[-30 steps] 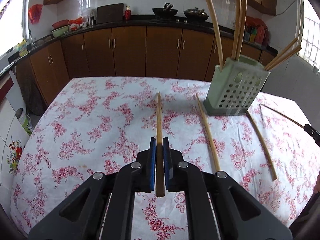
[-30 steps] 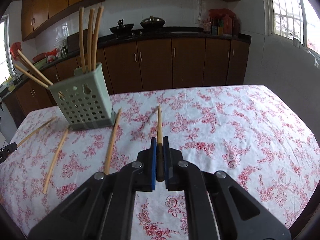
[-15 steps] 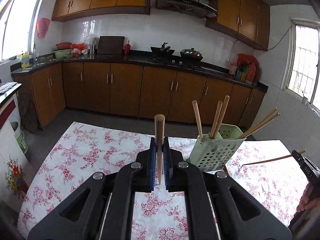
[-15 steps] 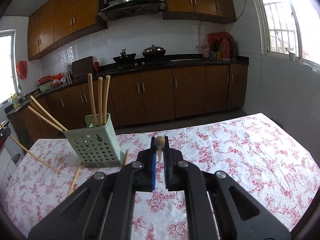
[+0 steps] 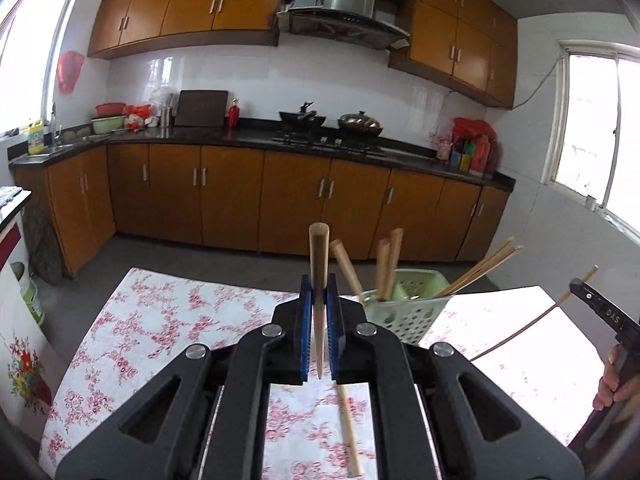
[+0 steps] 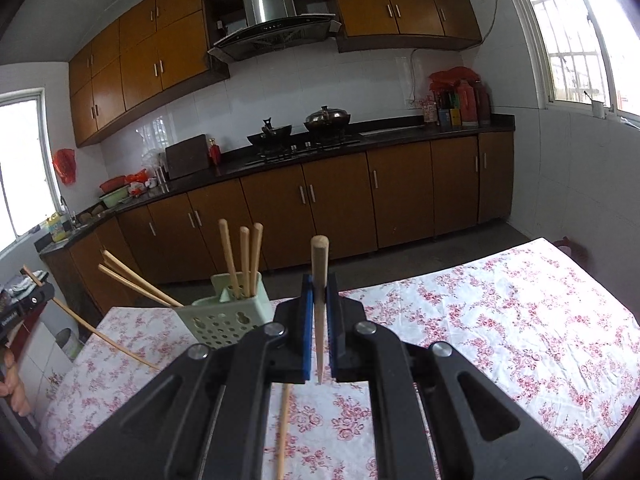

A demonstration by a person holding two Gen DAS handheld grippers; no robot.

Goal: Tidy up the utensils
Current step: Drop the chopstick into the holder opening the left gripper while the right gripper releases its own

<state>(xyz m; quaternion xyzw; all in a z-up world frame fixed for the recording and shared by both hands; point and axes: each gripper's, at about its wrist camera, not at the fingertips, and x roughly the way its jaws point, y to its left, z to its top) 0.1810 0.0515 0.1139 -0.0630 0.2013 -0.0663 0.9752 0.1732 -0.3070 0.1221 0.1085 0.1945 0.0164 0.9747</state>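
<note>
- The left gripper (image 5: pixel 319 312) is clamped on a wooden chopstick (image 5: pixel 318 276), its blue pads pressed to the stick's two sides; the stick's thick end rises above the jaws and its thin end pokes out below them.
- The right gripper (image 6: pixel 319 312) is likewise closed on a second chopstick (image 6: pixel 319 280), held the same way, thick end up and pointed tip down between the pads.
- Both grippers hang in the air above a table (image 6: pixel 520 320) covered with a white cloth printed with red flowers.
- A pale green perforated holder (image 5: pixel 408 312) stands on the table, just right of the left gripper in the left wrist view and just left of the right gripper (image 6: pixel 224 316) in the right wrist view.
- Several chopsticks already stand in the holder: three upright ones (image 6: pixel 240 260) at its back and two (image 6: pixel 132 280) leaning out over its side.
- One loose chopstick (image 5: pixel 350 432) lies flat on the cloth below the grippers, partly hidden by the black gripper arms.
- At the right edge of the left wrist view the other gripper's black body (image 5: pixel 604 312) shows with its thin stick (image 5: pixel 532 320) slanting down toward the table, and a person's hand (image 5: pixel 612 376) wraps the handle below it.
- Behind the table runs a kitchen counter (image 5: pixel 260 140) over brown cabinets (image 5: pixel 224 200), with a wok (image 5: pixel 302 118) and a lidded pan (image 5: pixel 360 122) on the stove beneath a steel extractor hood (image 5: pixel 348 4).
- Windows (image 5: pixel 600 120) at either side flood the room with daylight, bleaching the near corner of the cloth.
</note>
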